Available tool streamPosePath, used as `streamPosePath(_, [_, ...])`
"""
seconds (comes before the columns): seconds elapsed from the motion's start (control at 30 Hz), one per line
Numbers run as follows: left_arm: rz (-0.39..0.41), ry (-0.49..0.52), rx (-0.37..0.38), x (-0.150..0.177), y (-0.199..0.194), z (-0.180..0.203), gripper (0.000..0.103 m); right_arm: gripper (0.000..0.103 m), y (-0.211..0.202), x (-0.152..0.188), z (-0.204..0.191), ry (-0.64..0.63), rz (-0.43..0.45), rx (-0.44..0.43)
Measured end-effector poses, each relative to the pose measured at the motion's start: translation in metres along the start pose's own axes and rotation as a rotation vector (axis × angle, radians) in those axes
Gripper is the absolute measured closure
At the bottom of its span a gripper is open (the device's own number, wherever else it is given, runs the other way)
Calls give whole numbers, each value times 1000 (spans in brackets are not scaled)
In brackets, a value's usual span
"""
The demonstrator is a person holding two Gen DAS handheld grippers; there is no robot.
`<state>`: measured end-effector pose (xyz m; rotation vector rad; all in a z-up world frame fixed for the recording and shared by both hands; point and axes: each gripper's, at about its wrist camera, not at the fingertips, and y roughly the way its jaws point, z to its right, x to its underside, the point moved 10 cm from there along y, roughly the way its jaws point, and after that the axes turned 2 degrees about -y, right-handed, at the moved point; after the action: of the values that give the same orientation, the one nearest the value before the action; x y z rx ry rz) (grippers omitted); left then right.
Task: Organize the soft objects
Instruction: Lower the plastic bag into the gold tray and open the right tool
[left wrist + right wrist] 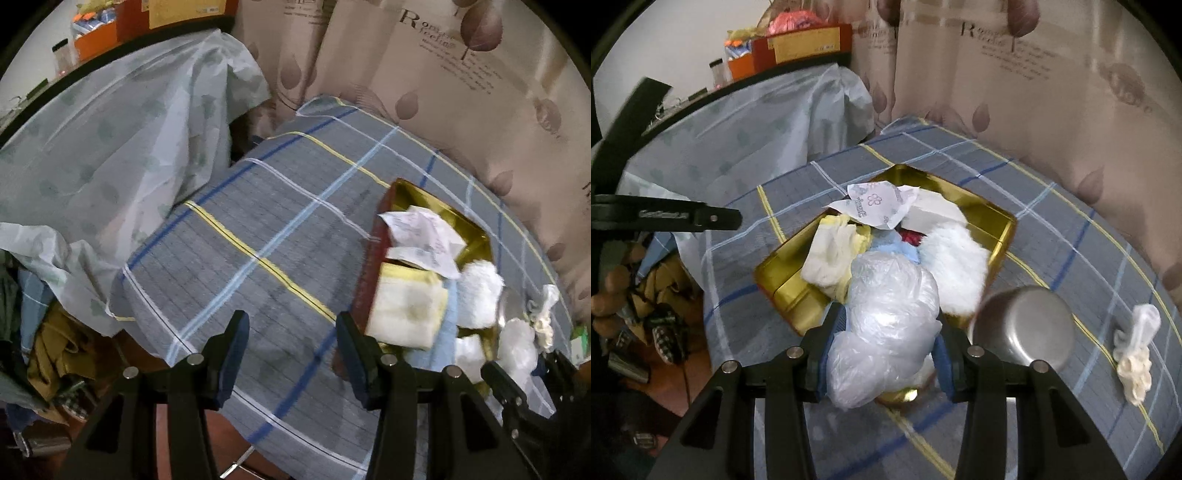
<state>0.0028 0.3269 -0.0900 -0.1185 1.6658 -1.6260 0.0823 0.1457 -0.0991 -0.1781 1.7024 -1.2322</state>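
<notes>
Plastic bag [886, 328], crumpled and translucent white, sits clamped between the two fingers of the right gripper [882, 354], held over the near corner of the gold tin [993, 218]. Tin lies on the grey plaid cloth [1052, 221], its inside packed: a fluffy white cloth [956, 262] on the right side, a cream and yellow folded cloth [831, 254] on the left, a printed paper wrapper [879, 206] toward the far end, a bit of pale blue fabric [905, 254] and something red showing between them.

Just right of the tin, an upturned metal bowl [1023, 328] on the cloth. Further right, well apart, a small white lace-like item [1134, 354] lies alone.

Left gripper [291, 354] hovers over bare plaid cloth [258, 229] with jaws spread wide and nothing between them; the tin [373, 258] is beside its right finger, its outer wall dark red in the left wrist view.

Beyond the cloth's left edge, a pale leaf-print sheet [110, 140] drapes down; a leaf-patterned curtain [443, 92] hangs behind.
</notes>
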Motion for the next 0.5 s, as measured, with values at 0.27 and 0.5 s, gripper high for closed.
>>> streamPosePath(0.27, [47, 30, -58, -13, 10, -1, 53, 60, 41, -5, 13, -4, -62, 69])
streamPosePath(0.5, [51, 58, -73, -10, 15, -1, 53, 18, 28, -10, 10, -1, -3, 73])
